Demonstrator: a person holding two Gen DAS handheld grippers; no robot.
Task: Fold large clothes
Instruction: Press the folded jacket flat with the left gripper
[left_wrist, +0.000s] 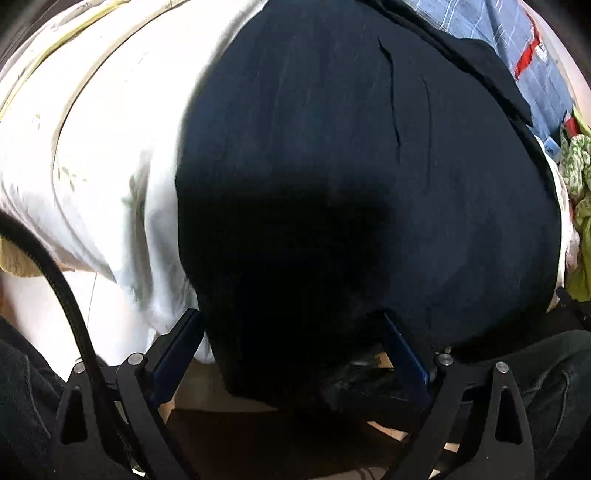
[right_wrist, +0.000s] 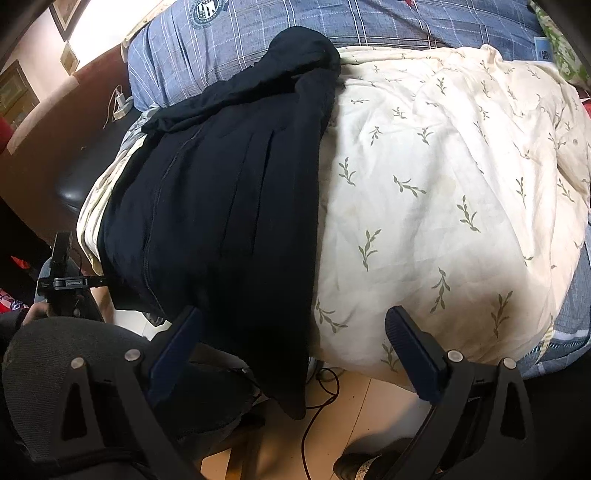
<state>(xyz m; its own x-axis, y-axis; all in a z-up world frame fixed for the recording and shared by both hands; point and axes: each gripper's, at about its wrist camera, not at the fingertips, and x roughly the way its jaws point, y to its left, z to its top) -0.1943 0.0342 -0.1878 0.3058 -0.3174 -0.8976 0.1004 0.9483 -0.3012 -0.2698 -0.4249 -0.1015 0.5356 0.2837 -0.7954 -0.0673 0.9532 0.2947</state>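
Observation:
A dark navy jacket (right_wrist: 229, 192) with a zipper lies lengthwise on a cream leaf-print quilt (right_wrist: 443, 177), its hood toward the pillows and its lower hem hanging over the bed's near edge. In the left wrist view the jacket (left_wrist: 351, 177) fills the middle. My left gripper (left_wrist: 291, 325) is open, with the jacket's hanging hem lying between its two fingers. My right gripper (right_wrist: 295, 321) is open, straddling the jacket's right edge near the hem, with the right finger over the quilt. The left gripper's body (right_wrist: 62, 273) shows at the bed's left side.
A blue plaid pillow (right_wrist: 295, 33) lies at the head of the bed. A green patterned cloth (left_wrist: 576, 192) sits at the right. A red cable (right_wrist: 317, 402) runs over the tiled floor below the bed edge. A dark bench (right_wrist: 85, 155) stands to the left.

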